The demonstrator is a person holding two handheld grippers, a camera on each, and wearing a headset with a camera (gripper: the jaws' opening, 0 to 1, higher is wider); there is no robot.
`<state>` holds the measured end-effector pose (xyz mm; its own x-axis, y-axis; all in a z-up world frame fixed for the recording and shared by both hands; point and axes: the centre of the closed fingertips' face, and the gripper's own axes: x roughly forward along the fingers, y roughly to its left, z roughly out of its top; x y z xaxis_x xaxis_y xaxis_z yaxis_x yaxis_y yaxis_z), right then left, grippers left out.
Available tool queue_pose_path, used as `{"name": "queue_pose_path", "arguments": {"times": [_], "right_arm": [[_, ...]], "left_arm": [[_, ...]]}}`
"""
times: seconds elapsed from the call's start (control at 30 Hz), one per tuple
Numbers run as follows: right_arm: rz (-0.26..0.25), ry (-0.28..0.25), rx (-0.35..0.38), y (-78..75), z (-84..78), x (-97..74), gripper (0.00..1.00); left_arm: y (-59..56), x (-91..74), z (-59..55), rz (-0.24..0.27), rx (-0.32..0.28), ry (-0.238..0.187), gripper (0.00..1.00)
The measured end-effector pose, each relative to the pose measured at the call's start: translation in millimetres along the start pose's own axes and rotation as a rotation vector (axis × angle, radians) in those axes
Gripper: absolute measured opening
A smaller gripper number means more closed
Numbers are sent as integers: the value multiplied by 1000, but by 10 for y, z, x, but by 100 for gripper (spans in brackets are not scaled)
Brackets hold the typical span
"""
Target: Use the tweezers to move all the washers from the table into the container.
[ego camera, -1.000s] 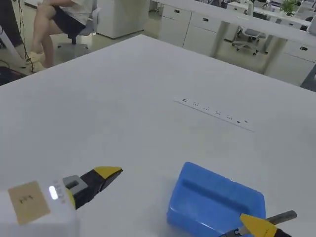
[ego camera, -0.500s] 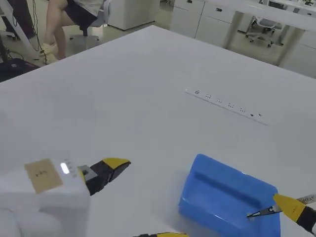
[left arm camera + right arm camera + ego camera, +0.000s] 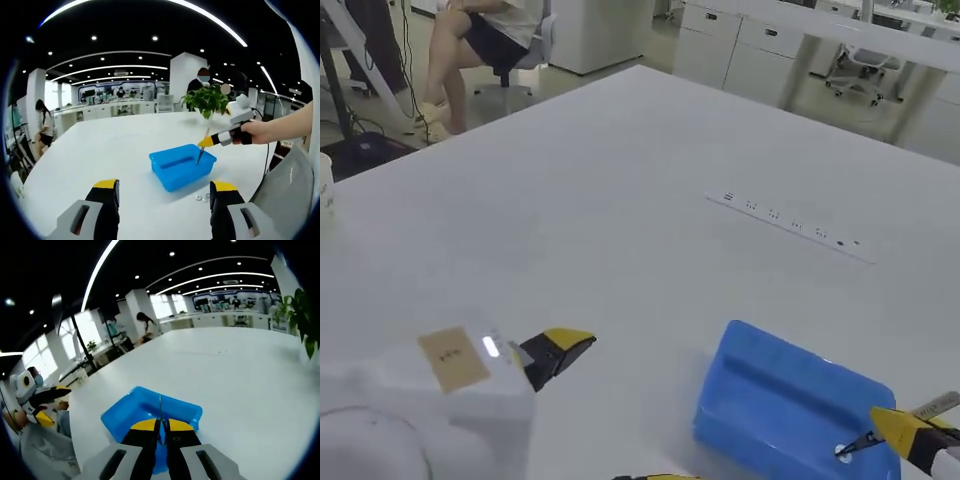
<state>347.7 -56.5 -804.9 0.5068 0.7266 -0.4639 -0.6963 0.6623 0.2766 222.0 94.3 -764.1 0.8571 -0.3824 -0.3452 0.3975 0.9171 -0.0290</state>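
Holding the tweezers (image 3: 160, 407) pinched in the closed right gripper (image 3: 161, 424), tips down over the blue container (image 3: 122, 415), left gripper (image 3: 164, 186) spread open and empty, washers (image 3: 202, 197) lying on the counter (image 3: 90, 150) just outside the container's wall on the left gripper's side.

Container (image 3: 782, 398) bright blue. Worktop (image 3: 620, 200) plain white. Left hand-held gripper (image 3: 165, 186), right hand-held gripper (image 3: 161, 424): black jaws, yellow tips, white bodies. Tweezers (image 3: 201, 152) dark grey. Washers (image 3: 202, 198) blurred, possibly silver.
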Motion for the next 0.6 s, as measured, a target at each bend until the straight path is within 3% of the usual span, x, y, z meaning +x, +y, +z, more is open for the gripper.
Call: {"name": "queue_pose_path", "arguments": {"times": [0.6], "right_arm": [[-6,30,-85,-71,-53,77,3]], "left_arm": [[-23,18,-40,-21,8,17,72]]}}
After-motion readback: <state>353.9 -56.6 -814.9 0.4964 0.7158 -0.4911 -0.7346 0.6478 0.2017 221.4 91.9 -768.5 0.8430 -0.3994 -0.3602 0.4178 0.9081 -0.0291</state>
